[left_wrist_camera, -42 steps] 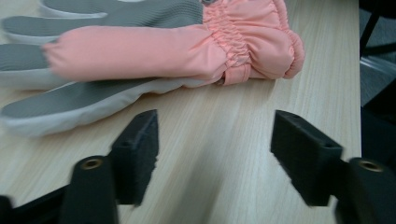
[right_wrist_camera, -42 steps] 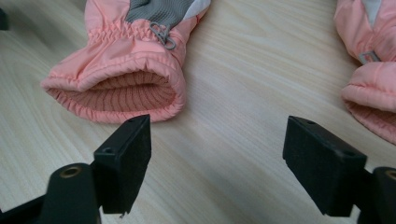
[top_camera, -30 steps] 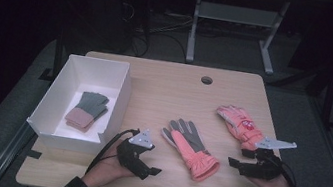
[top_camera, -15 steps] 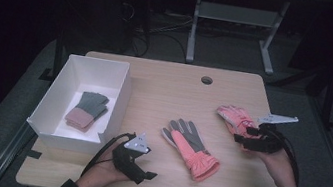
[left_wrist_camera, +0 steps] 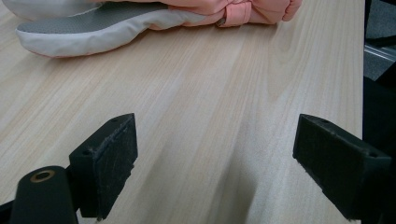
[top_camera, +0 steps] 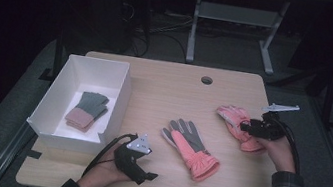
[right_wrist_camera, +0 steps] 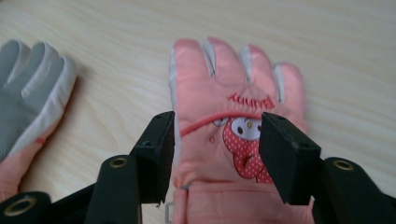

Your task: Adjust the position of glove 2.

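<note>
A pink glove [top_camera: 234, 118] with a cartoon face lies back-up at the table's right [right_wrist_camera: 224, 74]. My right gripper [top_camera: 246, 128] is over its middle, jaws astride it [right_wrist_camera: 217, 135]. They have just been closing with the glove between them, and a gap still shows at the pads, so it is open. A second pink glove [top_camera: 191, 148] lies palm-up, grey side showing, in the table's middle [right_wrist_camera: 28, 93] [left_wrist_camera: 116, 18]. My left gripper [top_camera: 149, 176] rests low on the wood near the front edge, wide open and empty [left_wrist_camera: 215, 154].
A white box [top_camera: 120, 99] stands at the left with a folded grey-and-pink pair of gloves [top_camera: 87, 110] inside. A round cable hole [top_camera: 206, 80] is near the table's far edge. Bare wood table [top_camera: 164, 93] lies between box and gloves.
My right hand has moved away from the front edge and over the cartoon glove, and its jaws have narrowed around it. The left hand and both other gloves have stayed put.
</note>
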### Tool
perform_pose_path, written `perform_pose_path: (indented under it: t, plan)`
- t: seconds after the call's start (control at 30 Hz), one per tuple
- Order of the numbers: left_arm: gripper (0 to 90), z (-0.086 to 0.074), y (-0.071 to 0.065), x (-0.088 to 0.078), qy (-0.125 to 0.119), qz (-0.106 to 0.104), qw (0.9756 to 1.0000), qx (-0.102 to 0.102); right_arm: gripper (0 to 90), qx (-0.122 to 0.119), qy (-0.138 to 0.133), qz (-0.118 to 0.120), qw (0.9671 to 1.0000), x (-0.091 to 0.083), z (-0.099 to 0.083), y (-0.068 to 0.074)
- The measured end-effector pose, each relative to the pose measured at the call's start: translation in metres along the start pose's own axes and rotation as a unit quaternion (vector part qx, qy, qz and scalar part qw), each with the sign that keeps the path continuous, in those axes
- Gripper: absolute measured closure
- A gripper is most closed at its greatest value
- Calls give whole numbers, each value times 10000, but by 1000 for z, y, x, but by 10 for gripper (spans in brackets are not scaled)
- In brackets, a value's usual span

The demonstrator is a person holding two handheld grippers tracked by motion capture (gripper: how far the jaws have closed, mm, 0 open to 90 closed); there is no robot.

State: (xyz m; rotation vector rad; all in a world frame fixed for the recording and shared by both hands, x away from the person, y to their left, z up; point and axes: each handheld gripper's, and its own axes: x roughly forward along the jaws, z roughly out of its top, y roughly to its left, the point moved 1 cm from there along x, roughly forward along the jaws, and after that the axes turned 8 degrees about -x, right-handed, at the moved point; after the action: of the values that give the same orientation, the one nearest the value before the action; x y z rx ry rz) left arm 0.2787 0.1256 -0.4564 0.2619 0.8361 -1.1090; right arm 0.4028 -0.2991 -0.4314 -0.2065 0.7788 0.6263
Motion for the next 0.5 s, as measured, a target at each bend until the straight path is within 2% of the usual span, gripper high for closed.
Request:
perform_pose_path:
  t: [0.1,0.17,0.3,0.5]
  plan:
    - [134,0,1,0,-11,10,10000,-34,479,39,52,32,10000,5,-2,-3]
    - [134,1,1,0,-1,8,10000,-22,491,-15,166,-43,9999,10,-3,-3]
    - [134,0,1,1,8,3,10000,-23,502,-86,379,25,9992,18,-7,-1]
    - [134,0,1,1,111,12,9999,2,550,-296,623,-121,9975,29,-9,3]
